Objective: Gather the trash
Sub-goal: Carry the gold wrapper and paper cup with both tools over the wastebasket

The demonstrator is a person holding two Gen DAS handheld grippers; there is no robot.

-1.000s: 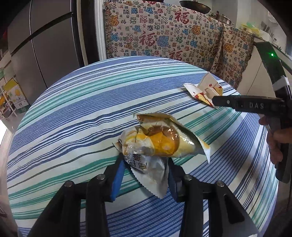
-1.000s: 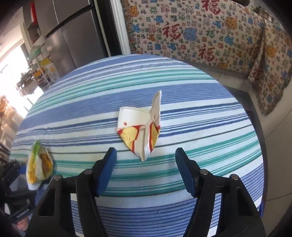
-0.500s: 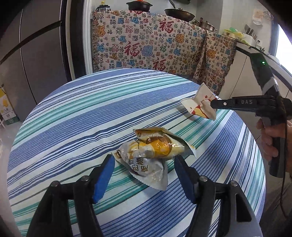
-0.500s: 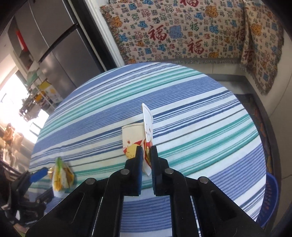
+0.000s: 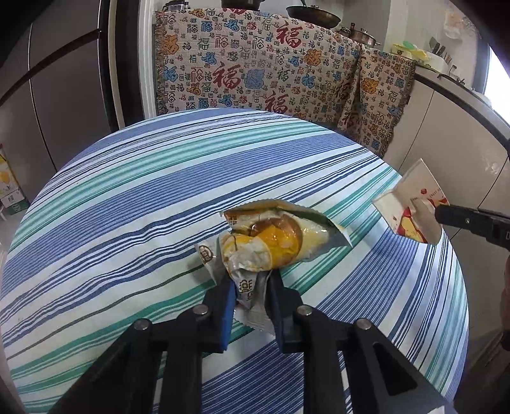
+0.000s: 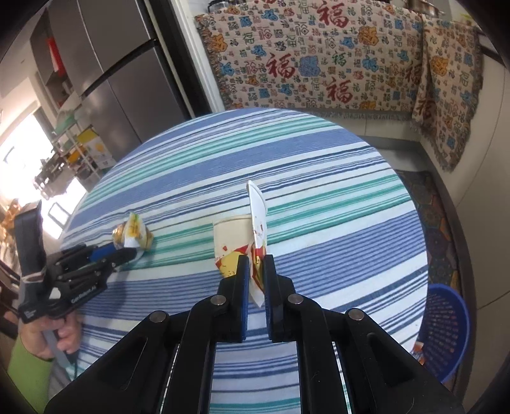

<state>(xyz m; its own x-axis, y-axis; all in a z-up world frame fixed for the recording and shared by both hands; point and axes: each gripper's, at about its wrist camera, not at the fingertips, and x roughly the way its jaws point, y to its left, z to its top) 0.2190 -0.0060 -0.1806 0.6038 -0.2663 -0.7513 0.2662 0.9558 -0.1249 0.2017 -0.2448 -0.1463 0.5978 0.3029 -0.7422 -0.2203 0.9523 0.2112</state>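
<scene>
A round counter (image 5: pixel 134 203) under a blue, teal and white striped cloth fills the middle. Behind it hangs a patterned fabric (image 6: pixel 322 60) with red characters, pots (image 5: pixel 314 12) lined above. A grey refrigerator (image 6: pixel 121 73) stands left, daylight glaring beyond. A blue basket (image 6: pixel 446 331) sits on the floor.

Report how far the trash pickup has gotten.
Done: both pieces are gripped. The left claw is shut on the snack wrapper, and the right claw is shut on the flattened paper cup. Left: neither piece is binned yet. Both still need carrying to the blue basket on the floor beside the striped table.
</scene>
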